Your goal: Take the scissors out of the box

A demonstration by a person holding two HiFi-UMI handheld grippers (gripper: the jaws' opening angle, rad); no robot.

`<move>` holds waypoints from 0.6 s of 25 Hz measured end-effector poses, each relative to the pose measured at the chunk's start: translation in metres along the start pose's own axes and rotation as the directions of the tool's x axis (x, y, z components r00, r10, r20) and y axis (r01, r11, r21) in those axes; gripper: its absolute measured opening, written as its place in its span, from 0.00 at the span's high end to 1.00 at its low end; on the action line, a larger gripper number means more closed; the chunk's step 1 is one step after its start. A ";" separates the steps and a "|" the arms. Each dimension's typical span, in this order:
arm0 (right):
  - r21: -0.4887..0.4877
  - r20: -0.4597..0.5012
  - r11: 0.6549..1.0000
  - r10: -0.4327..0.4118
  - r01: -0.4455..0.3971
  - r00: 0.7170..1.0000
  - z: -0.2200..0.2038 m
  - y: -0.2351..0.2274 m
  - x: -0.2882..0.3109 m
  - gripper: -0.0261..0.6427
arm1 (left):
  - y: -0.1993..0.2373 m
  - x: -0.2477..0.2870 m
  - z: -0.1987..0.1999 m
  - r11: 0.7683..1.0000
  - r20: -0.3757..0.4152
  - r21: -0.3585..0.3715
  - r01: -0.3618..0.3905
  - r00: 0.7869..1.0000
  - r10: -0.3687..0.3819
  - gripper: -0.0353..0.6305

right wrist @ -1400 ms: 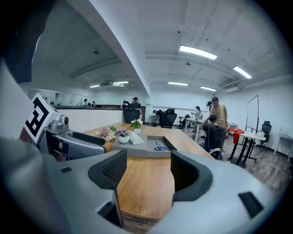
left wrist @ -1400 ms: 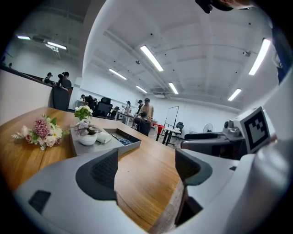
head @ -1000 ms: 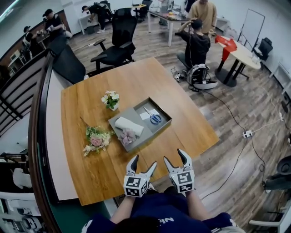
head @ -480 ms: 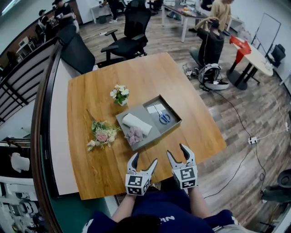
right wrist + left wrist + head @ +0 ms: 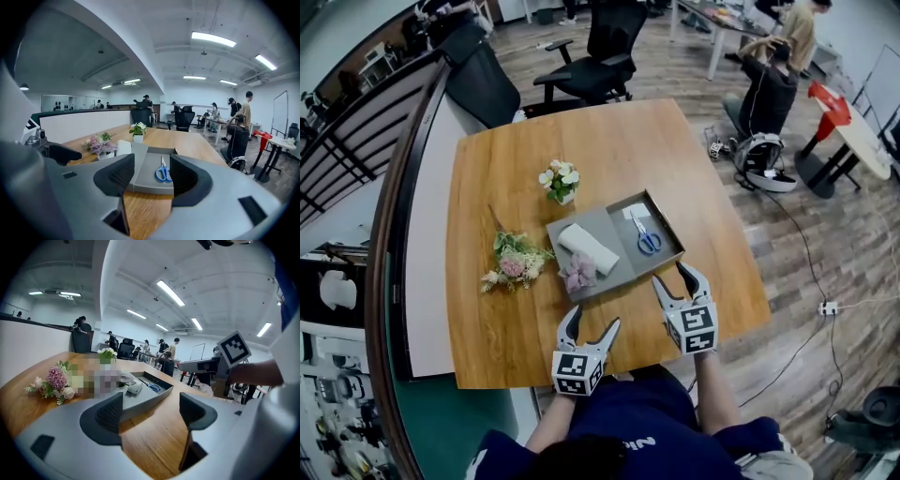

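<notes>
I am seeing the scissors [image 5: 645, 234] lying flat in the right-hand compartment of the grey box [image 5: 630, 278], with the blue handles toward me and the blades pointing away. The box is sitting at an angle on the wooden table [image 5: 600, 141]. Its left compartment is holding a white roll [image 5: 589, 247] and a purple flower [image 5: 578, 274]. I am holding the right gripper [image 5: 671, 275] at the box's near right corner, with its tips close to the near wall and not inside the box. Its jaws are closing at this moment but are standing apart with nothing pinched. In the right gripper view the gap is framing the near wall and the scissors beyond it, and no pad is touching either one. I am holding the left gripper [image 5: 592, 319] over the near part of the table, short of the box and toward its left end. Its jaws are spread wide, with only bare wood showing between them in the left gripper view. A bouquet [image 5: 516, 264] is lying on the table to the left of the box, apart from it. A pot of white flowers [image 5: 560, 180] is standing beyond the box's far left corner. Neither gripper is touching the scissors.
</notes>
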State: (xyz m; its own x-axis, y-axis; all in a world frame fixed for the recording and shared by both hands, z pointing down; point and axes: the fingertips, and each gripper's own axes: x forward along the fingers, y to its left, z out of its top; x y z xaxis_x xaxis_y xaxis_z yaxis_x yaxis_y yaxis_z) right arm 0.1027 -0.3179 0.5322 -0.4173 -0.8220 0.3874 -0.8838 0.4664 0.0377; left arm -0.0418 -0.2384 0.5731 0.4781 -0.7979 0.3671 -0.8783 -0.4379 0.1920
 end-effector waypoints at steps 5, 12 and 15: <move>-0.015 -0.105 0.996 0.091 -0.093 0.990 0.003 -0.015 0.036 0.63 | 0.015 -0.004 -0.006 0.996 -0.013 -0.036 -0.084 0.996 0.084 0.38; -0.014 -0.209 0.991 0.126 -0.132 0.970 -0.003 -0.037 0.086 0.62 | 0.032 -0.012 -0.004 0.981 -0.010 -0.065 -0.181 0.983 0.181 0.38; -0.013 -0.284 0.988 0.145 -0.155 0.948 -0.012 -0.043 0.106 0.64 | 0.041 -0.017 -0.003 0.970 -0.012 -0.085 -0.228 0.974 0.228 0.38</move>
State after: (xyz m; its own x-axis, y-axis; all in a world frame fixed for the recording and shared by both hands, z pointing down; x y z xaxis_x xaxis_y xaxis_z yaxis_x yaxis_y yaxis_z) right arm 0.0992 -0.4213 0.5832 -0.4637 -0.6189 0.6340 -0.8055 0.5925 -0.0107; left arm -0.0859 -0.2412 0.5774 0.2652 -0.8715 0.4124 -0.9615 -0.2074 0.1801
